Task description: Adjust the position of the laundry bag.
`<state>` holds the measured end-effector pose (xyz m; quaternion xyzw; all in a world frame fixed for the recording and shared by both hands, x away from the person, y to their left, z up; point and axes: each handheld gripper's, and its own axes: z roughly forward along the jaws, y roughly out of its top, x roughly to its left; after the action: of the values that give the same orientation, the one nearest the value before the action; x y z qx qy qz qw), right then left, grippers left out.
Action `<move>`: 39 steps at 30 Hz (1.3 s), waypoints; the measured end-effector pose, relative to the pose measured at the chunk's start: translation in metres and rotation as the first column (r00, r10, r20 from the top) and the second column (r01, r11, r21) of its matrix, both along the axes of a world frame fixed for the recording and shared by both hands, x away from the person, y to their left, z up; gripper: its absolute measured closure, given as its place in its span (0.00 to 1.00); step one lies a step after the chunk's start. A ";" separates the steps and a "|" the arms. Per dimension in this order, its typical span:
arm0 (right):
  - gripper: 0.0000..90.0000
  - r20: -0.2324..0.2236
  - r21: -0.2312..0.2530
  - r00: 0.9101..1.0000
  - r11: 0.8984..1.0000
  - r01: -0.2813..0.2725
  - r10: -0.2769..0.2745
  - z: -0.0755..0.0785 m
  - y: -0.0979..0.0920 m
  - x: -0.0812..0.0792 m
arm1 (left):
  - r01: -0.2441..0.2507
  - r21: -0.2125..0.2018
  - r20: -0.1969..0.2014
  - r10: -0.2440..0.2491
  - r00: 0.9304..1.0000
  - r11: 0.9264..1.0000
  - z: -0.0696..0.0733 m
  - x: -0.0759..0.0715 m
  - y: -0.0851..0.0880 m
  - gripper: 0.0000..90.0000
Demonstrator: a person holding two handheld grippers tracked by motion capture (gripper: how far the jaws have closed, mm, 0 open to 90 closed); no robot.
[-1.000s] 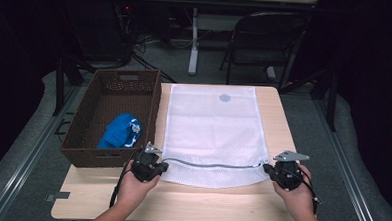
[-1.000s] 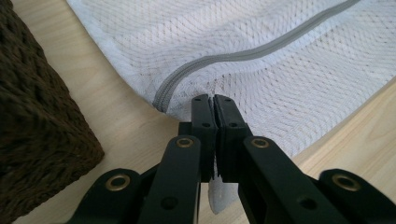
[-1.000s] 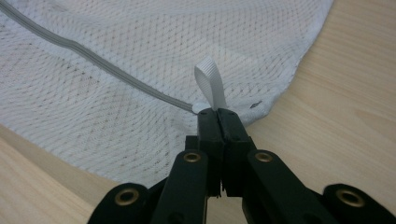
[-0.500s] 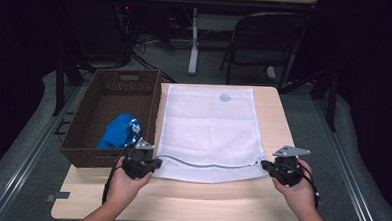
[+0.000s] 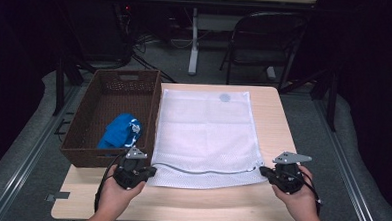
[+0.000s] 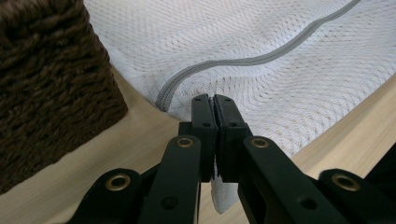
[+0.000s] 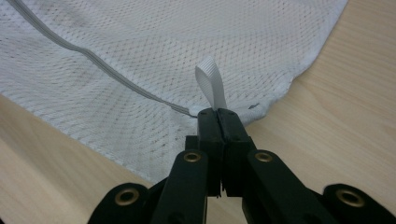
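From above our side of the table (image 5: 220, 206) we look forward and down, far enough back to take in the floor and a chair (image 5: 259, 38) beyond. Each gripper view sits low and close, facing along its own jaws. All three share the mesh bag's (image 5: 205, 136) near zipper edge (image 6: 261, 58).

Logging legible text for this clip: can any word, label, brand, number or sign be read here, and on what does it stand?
None can be read.
Mesh laundry bag: a round grey patch near its far edge, too small to tell any print.
Blue cloth in the wicker basket: a pale mark, too blurred to read.
Left gripper and right gripper: no markings.
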<state>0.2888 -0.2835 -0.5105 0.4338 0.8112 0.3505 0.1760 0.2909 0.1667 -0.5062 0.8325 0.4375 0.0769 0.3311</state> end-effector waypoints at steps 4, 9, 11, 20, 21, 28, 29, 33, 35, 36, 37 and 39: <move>0.99 -0.004 0.006 1.000 1.000 -0.004 0.004 -0.001 0.000 -0.005 | 0.004 0.001 -0.004 -0.004 1.000 1.000 -0.002 -0.006 0.001 0.98; 0.99 -0.009 -0.002 1.000 1.000 -0.011 0.011 -0.003 -0.001 -0.013 | 0.015 0.010 -0.002 -0.015 1.000 1.000 -0.008 -0.014 0.001 0.98; 0.99 -0.008 -0.003 1.000 1.000 -0.013 0.013 -0.004 -0.001 -0.014 | 0.014 0.012 0.002 -0.014 1.000 1.000 -0.011 -0.016 0.001 0.98; 0.99 -0.022 -0.023 0.999 0.999 -0.033 0.032 -0.014 0.003 -0.027 | 0.021 0.026 -0.004 -0.021 1.000 0.999 -0.026 -0.025 0.001 0.98; 0.99 -0.024 -0.026 0.999 0.999 -0.036 0.035 -0.015 0.003 -0.029 | 0.020 0.024 -0.012 -0.020 1.000 0.999 -0.028 -0.026 0.001 0.98; 0.99 -0.041 -0.027 0.999 0.999 -0.035 0.034 -0.024 0.003 -0.037 | 0.014 0.007 -0.034 -0.014 0.999 1.000 -0.036 -0.031 0.005 0.98; 0.99 -0.044 -0.026 0.998 0.999 -0.036 0.035 -0.025 0.002 -0.038 | 0.017 0.006 -0.038 -0.017 0.999 1.000 -0.036 -0.032 0.005 0.98; 0.99 -0.057 -0.021 0.998 0.999 -0.039 0.038 -0.029 0.001 -0.043 | 0.009 -0.004 -0.039 -0.010 0.999 1.000 -0.040 -0.034 0.005 0.98; 0.99 -0.057 -0.022 0.998 0.999 -0.036 0.034 -0.031 0.001 -0.045 | 0.006 -0.007 -0.049 -0.007 0.999 1.000 -0.045 -0.037 0.005 0.98; 0.99 -0.056 -0.023 0.998 0.999 -0.038 0.037 -0.032 0.000 -0.045 | 0.012 -0.005 -0.050 -0.013 0.999 1.000 -0.047 -0.037 0.004 0.98; 0.99 -0.065 -0.016 0.998 0.999 -0.029 0.028 -0.032 0.000 -0.046 | 0.016 -0.005 -0.058 -0.016 0.998 1.000 -0.048 -0.037 0.004 0.98; 0.99 -0.062 -0.016 0.998 0.999 -0.034 0.033 -0.033 -0.001 -0.048 | 0.020 -0.001 -0.057 -0.020 0.998 1.000 -0.050 -0.039 0.004 0.98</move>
<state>0.2411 -0.2842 -0.5437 0.4294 0.8262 0.3330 0.1486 0.2524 0.1706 -0.5563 0.8386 0.4384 0.0496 0.3195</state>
